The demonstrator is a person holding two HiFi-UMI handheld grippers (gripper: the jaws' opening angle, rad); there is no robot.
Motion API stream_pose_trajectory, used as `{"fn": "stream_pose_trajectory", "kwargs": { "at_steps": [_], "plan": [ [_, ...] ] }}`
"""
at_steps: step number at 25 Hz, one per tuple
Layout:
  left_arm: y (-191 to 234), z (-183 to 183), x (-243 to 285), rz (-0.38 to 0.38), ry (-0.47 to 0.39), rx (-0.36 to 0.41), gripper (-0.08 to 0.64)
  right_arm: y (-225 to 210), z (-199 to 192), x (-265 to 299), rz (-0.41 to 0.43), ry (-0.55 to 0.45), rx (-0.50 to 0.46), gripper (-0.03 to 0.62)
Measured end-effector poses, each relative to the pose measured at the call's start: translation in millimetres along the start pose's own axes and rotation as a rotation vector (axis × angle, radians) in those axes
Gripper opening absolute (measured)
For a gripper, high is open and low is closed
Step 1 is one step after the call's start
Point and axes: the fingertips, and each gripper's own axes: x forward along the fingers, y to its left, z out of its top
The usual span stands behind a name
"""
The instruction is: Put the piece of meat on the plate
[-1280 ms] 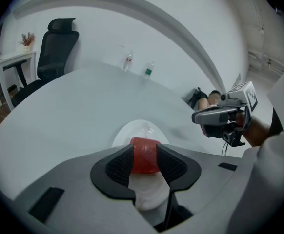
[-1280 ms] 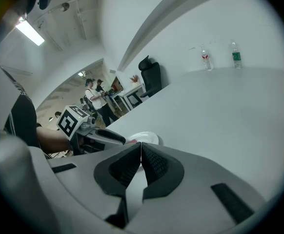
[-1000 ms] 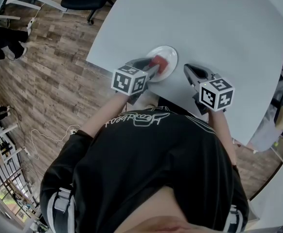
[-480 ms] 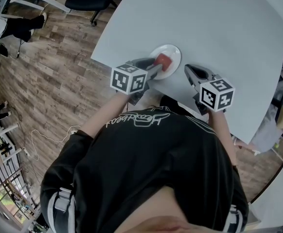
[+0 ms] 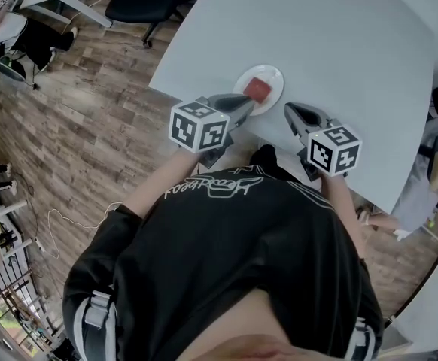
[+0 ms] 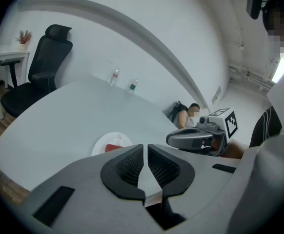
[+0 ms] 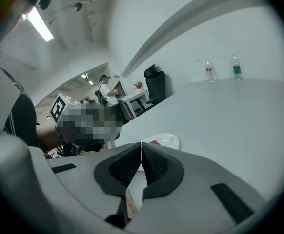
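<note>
Head view shows the piece of meat lying on the plate, which sits near the edge of the bench. The left claw, just beside the plate's near rim, has just been closing to a thin slit with nothing in it. The right claw is closed and empty. From this angle the left claw seems close enough to clip the rim, which could shove the plate and tip the meat off.

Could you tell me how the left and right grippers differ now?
The left gripper has just been closing, with a slim empty gap left; the right gripper is shut. The left gripper is right by the plate; the right gripper stands farther off. Both hold nothing.
</note>
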Motion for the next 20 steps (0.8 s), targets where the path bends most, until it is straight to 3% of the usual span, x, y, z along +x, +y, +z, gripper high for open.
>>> {"fn": "stream_pose_trajectory", "kwargs": {
  "at_steps": [9,20],
  "plan": [
    [-38,-3,-37,-0.066,-0.048,0.083,0.008,45,-7,-21,-0.024,-0.052,-0.001,0.009],
    [-63,-41,-68,-0.102,-0.062,0.084,0.008,102,-34,-34,-0.001,-0.071,-0.030,0.009]
  ]
}}
